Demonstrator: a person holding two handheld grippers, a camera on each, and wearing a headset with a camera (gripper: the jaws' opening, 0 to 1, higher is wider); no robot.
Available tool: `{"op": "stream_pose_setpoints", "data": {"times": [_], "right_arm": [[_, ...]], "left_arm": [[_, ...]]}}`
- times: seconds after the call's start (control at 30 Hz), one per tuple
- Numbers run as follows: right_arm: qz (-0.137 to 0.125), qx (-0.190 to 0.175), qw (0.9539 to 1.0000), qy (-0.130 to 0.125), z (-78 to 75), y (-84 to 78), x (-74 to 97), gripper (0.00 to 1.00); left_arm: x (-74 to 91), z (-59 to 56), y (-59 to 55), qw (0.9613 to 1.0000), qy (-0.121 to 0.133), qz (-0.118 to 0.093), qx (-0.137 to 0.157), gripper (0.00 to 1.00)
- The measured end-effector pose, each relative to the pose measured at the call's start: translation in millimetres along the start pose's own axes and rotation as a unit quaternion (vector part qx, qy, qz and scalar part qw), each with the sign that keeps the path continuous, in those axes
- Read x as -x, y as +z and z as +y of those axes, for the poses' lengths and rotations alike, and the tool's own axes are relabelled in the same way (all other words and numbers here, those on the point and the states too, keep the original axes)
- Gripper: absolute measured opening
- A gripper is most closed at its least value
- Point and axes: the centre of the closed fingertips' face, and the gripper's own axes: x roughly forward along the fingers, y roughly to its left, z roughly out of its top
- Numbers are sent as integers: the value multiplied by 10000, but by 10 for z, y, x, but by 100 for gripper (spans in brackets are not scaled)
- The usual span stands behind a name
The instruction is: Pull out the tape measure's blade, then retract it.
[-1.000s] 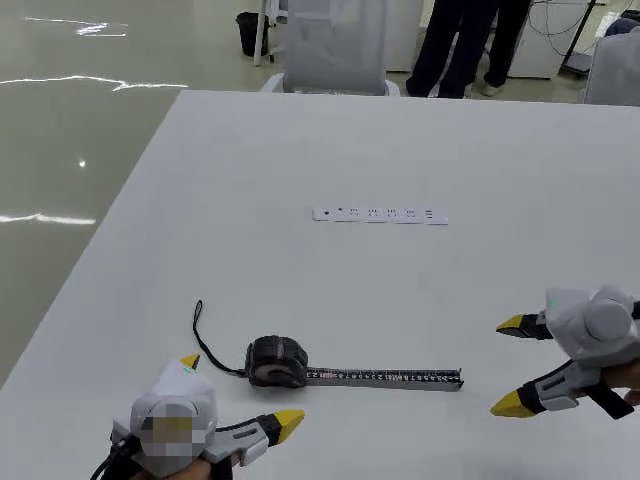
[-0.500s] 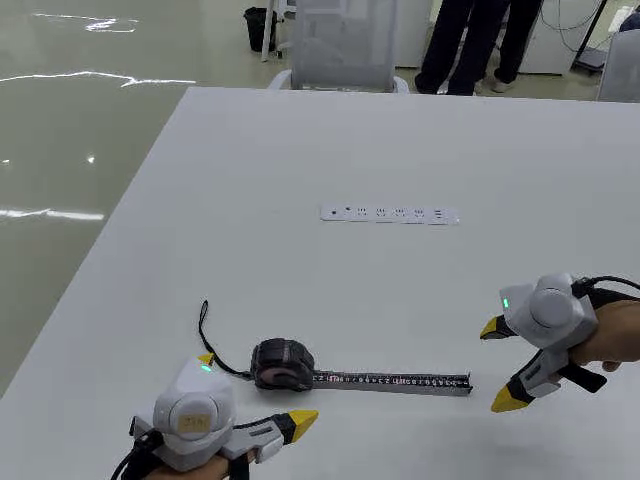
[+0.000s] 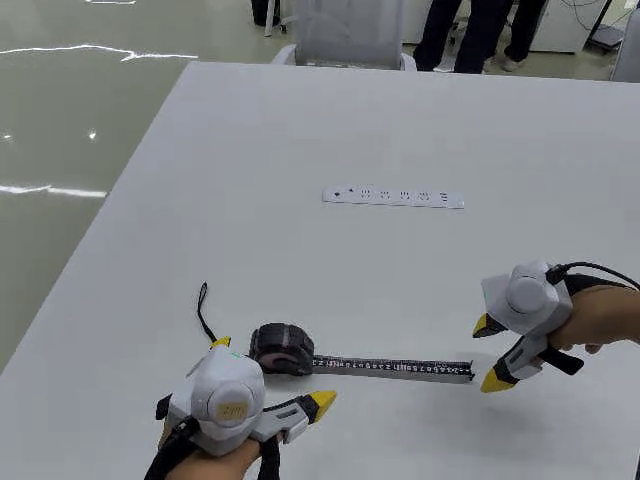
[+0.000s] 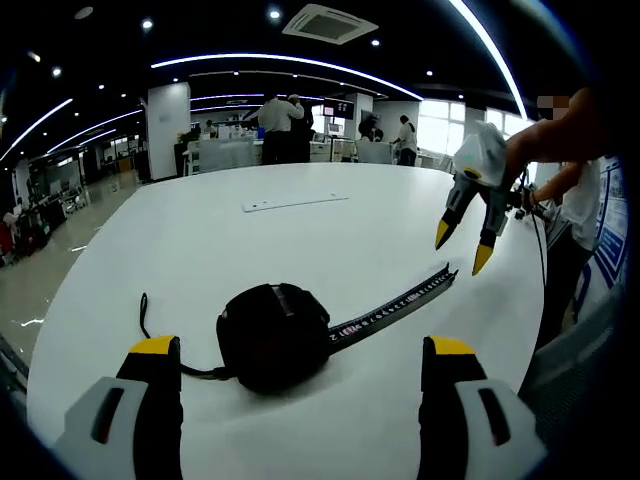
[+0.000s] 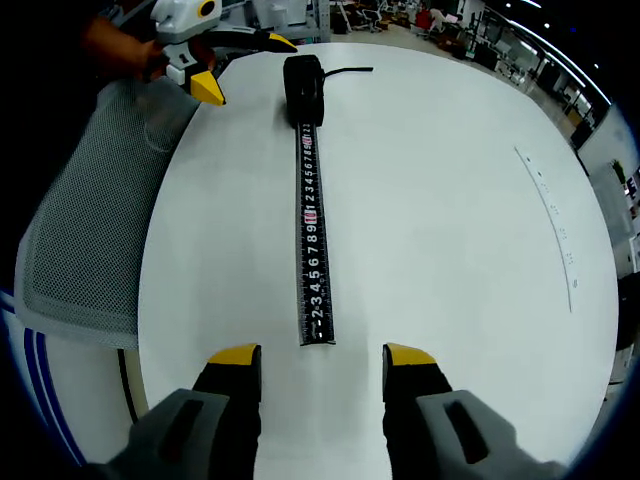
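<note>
Head view: a round black plastic tape measure case [image 3: 281, 348] lies on the near left part of the big white table [image 3: 400, 120]. Its thin dark blade [image 3: 392, 369] with little numbers is pulled out and lies flat, running straight to the right. The left gripper [image 3: 272, 372], white with yellow tips, is on the near side of the case with its jaws wide apart and nothing in them. The right gripper [image 3: 488, 353] is at the far right end of the blade, just beside the tip; its jaws are apart and empty too. A long flat white power strip [image 3: 393, 197] lies far off in the middle.

Left gripper view: the case [image 4: 272, 333] sits right between the two open jaws, close in. The blade [image 4: 395, 305] runs away from it to the right, toward the right gripper [image 4: 461, 247].

Right gripper view: the blade [image 5: 312, 240] points straight at this gripper, and its tip lies just ahead of the gap between the open jaws. The case [image 5: 303, 90] is at the far end, next to the left gripper [image 5: 240, 63].

I think the pulling is done and the pulling back in is left. The left gripper is nearer the case; the right gripper is nearer the tip.
</note>
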Motion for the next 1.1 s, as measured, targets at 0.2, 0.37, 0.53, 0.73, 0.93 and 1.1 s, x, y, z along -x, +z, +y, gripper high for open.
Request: {"op": "stream_pose_setpoints", "data": {"times": [0.2,0.37,0.53,0.73,0.93,1.1], "right_arm": [[34,-12,10000,64,16,9,-94,41],[85,-66,9999,117,40,4,-173,36],[88,-95,9999,112,47,-7,-209,30],[187,-27,9998,97,75,-50,-266,26],[222,41,9997,-2,53,-50,-266,20],[226,40,9997,-118,27,-43,-261,15]], "left_arm": [[-74,51,-11,9996,102,-4,247,99],[-115,59,5,9994,165,-23,308,99],[-201,61,38,9993,221,-93,271,99],[-275,72,14,9989,271,-36,374,99],[-309,87,12,9987,304,-22,409,99],[-338,107,-11,9984,359,27,435,99]]}}
